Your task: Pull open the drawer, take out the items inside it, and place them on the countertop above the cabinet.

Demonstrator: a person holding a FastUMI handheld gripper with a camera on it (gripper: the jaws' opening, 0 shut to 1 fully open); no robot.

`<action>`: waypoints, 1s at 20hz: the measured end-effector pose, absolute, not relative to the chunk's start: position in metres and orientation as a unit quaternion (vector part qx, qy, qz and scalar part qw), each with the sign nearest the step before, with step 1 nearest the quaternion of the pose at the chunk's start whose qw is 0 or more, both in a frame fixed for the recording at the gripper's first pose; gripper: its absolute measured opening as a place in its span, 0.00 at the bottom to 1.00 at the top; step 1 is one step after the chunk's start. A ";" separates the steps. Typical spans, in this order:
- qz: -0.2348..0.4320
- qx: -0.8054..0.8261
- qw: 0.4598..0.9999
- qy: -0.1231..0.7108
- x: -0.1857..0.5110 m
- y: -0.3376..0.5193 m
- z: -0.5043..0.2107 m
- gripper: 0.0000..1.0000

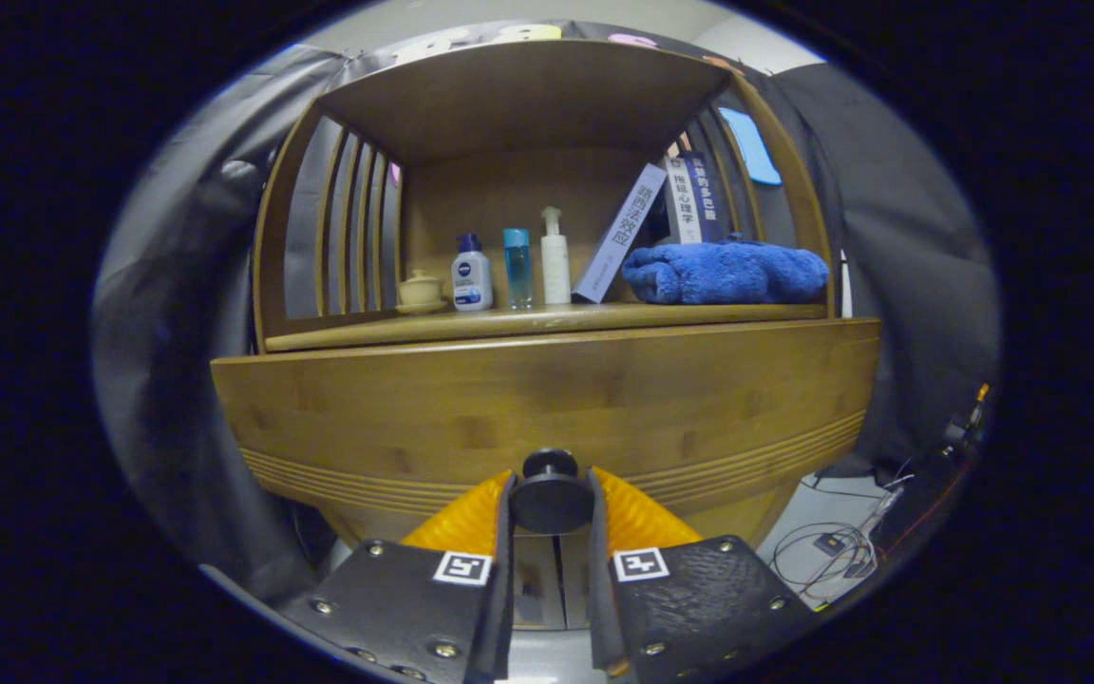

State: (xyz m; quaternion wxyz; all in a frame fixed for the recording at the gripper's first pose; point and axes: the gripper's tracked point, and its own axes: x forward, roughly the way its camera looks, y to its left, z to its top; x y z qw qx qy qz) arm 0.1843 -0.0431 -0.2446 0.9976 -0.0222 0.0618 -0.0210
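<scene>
A wooden cabinet stands straight ahead, its drawer front (547,399) a broad plank with grooved lines along the lower edge. A round dark knob (550,494) sticks out of the drawer's lower middle. My gripper (552,508) is shut on the knob, one finger pressing each side of it. The drawer looks closed or barely moved; its inside is hidden. The countertop (547,323) runs above the drawer, under an open shelf alcove.
On the countertop stand a small lidded cup (421,290), three bottles (516,269), leaning books (647,228) and a folded blue towel (726,273). Slatted side walls enclose the alcove. Cables and a small device (837,546) lie on the floor to the right.
</scene>
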 end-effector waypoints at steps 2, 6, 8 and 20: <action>-0.024 -0.018 0.998 0.062 0.163 -0.044 -0.245 0.32; -0.029 -0.021 0.998 0.059 0.116 -0.047 -0.243 0.33; -0.029 -0.031 0.997 0.061 0.093 -0.048 -0.243 0.32; -0.011 -0.050 0.997 0.059 0.040 -0.053 -0.257 0.38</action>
